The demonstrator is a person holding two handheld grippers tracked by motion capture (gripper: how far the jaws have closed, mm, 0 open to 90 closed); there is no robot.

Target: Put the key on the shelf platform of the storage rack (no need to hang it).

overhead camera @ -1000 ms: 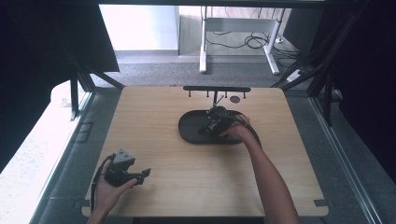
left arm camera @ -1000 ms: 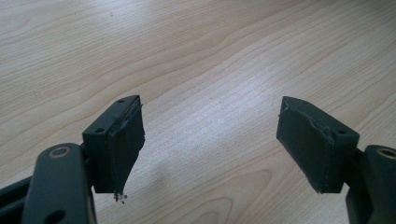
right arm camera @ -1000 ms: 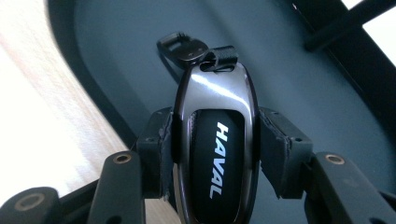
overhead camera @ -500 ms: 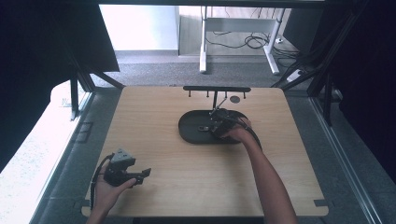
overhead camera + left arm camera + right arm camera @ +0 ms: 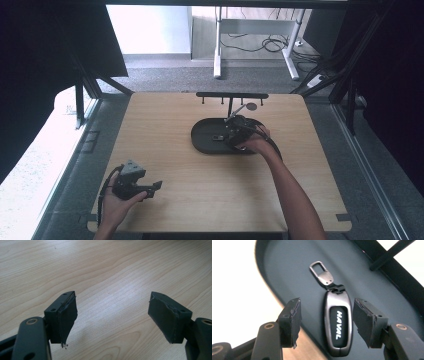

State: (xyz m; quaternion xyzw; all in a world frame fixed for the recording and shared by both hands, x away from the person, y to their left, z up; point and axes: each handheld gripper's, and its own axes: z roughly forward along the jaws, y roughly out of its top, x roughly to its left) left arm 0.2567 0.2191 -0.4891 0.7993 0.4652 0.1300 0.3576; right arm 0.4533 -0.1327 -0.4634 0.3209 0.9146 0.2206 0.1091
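The left hand-held gripper (image 5: 155,186) rested near the front left of the bench (image 5: 200,200), its jaws spread wide over bare wood. Farther back, the right hand-held gripper (image 5: 325,322) hovered over a dark oval tray (image 5: 202,142), its jaws having just been opening, released, with a key fob (image 5: 337,327) lying on the tray between them, untouched by the pads. White lettering on the fob read "HAVAL". A metal clip (image 5: 322,273) extended from its far end.

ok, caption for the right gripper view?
Right tool open astride a key fob lying in the dark tray, jaws just opened, pads clear of it.
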